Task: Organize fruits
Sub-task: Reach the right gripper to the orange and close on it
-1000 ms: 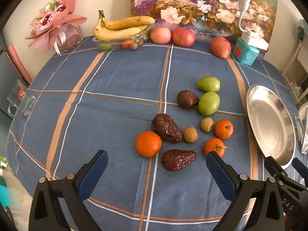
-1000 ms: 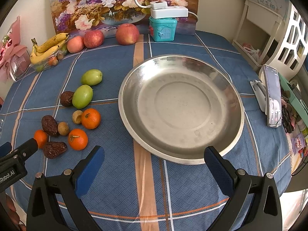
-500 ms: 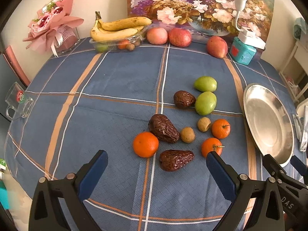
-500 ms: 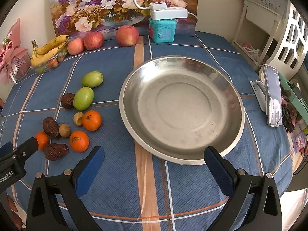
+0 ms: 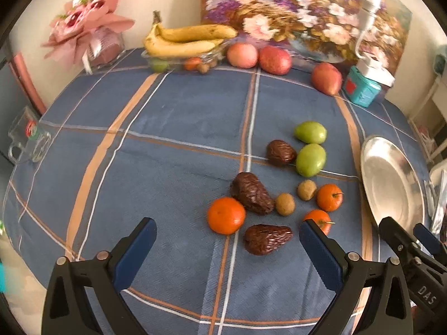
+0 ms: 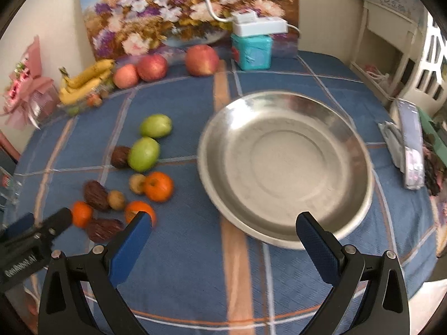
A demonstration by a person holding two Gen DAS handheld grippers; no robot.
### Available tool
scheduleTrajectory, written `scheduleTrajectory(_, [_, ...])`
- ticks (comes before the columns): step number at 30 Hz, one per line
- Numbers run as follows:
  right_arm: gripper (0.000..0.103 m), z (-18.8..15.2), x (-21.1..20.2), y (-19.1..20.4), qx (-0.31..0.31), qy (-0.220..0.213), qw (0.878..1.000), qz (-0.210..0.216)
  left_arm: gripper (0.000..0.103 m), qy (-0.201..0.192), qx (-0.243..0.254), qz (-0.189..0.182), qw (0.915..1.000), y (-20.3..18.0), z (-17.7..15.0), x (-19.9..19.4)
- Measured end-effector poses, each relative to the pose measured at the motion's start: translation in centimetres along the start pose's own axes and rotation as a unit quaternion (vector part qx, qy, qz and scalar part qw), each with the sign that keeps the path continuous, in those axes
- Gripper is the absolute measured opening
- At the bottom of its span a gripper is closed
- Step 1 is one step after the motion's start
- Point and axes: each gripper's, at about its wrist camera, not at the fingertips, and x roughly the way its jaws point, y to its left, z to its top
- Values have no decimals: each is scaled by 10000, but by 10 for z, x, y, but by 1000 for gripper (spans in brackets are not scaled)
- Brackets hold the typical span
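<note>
Loose fruit lies on the blue plaid tablecloth: three oranges, the nearest (image 5: 226,215), three dark wrinkled dates, the nearest (image 5: 266,239), two green fruits (image 5: 310,159), and two small brown fruits (image 5: 284,204). An empty steel plate (image 6: 285,164) sits to their right; its rim shows in the left wrist view (image 5: 391,178). My left gripper (image 5: 227,247) is open and empty, just short of the nearest orange and date. My right gripper (image 6: 223,237) is open and empty before the plate's near rim. The fruit cluster shows at left in the right wrist view (image 6: 144,153).
At the back stand a glass dish of bananas (image 5: 190,42), three red apples (image 5: 275,60), a teal box (image 5: 363,90) with a white lamp, and a flower painting. A pink bouquet (image 5: 89,33) and a glass mug (image 5: 28,142) are left. A phone (image 6: 410,150) lies right.
Both grippers have shifted a little to the left over the table. The fruit and plate have slid right in both views. Jaws stay open; nothing was picked up.
</note>
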Motion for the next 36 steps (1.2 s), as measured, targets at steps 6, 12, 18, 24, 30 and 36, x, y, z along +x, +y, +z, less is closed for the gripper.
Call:
scheduleTrajectory(6, [87, 11, 8, 22, 34, 79, 9981, 615, 98, 240, -398, -104, 9989, 17, 2, 14])
scheduleTrajectory(12, [75, 14, 31, 36, 132, 440, 9958, 791, 90, 534, -660, -281, 9960, 26, 6, 32])
scheduleTrajectory(18, [64, 11, 57, 48, 192, 945, 9911, 922, 85, 769, -852, -457, 9923, 31, 11, 50])
scheduleTrajectory(24, [57, 7, 73, 59, 88, 1169, 9893, 869, 76, 949, -886, -626, 9896, 29, 11, 61])
scheduleTrajectory(30, [48, 3, 84, 69, -68, 1283, 9884, 815, 57, 1041, -927, -727, 9876, 27, 13, 67])
scheduleTrajectory(36, [38, 2, 87, 73, -158, 1291, 9883, 797, 42, 1044, -931, -841, 9866, 25, 13, 68])
